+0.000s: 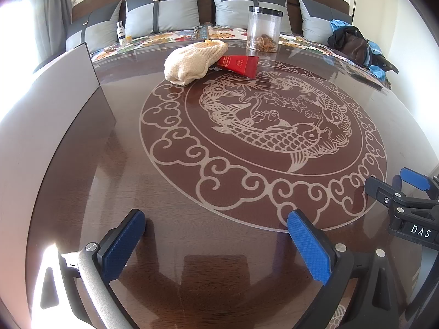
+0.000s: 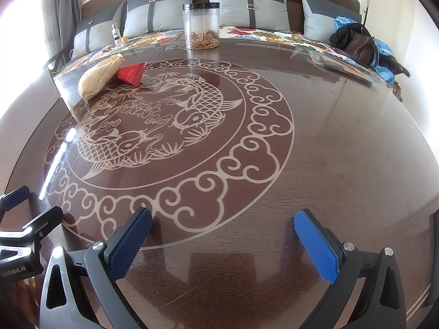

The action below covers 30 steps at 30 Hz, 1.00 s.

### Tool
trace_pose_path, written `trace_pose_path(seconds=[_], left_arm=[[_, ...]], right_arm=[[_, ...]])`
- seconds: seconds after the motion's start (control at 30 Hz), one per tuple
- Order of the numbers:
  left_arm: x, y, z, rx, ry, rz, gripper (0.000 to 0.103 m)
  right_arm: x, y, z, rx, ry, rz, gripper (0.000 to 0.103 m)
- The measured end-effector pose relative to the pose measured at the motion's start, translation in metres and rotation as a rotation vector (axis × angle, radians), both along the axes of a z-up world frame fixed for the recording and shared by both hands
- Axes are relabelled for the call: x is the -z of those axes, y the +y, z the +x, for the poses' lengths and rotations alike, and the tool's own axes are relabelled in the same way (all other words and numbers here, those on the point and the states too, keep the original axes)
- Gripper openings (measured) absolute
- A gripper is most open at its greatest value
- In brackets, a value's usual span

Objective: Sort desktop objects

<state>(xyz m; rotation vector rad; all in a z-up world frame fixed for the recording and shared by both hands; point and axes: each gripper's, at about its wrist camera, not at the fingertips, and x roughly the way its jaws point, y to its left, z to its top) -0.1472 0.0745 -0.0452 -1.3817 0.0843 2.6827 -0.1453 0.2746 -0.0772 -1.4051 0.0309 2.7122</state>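
A cream knitted pouch [image 1: 192,61] [image 2: 97,78] lies at the far side of the dark glass-topped table [image 1: 137,164] [image 2: 343,150], touching a red packet [image 1: 238,65] [image 2: 132,73] beside it. A clear jar with a black lid [image 1: 264,28] [image 2: 201,26] stands upright near the far edge, with brown bits at its bottom. My left gripper [image 1: 216,220] hovers open over the near side, nothing between its blue pads. My right gripper [image 2: 223,219] is likewise open and empty; it also shows at the right edge of the left wrist view [image 1: 406,183].
A grey-white board [image 1: 55,96] stands along the table's left side. Behind the table is a sofa with grey cushions [image 1: 162,13], a small white bottle [image 1: 120,33] and a dark bag with blue cloth [image 1: 354,44] at the right. The table carries a fish pattern [image 1: 269,120].
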Motion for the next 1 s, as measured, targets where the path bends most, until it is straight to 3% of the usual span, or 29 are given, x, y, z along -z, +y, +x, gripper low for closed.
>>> trace_pose_path(seconds=[1.0], left_arm=[[0.0002,0.0002,-0.0001,0.0,0.0,-0.002,0.103]], right_arm=[[-0.0004,0.0002,0.0,0.0,0.0,0.0,0.103]])
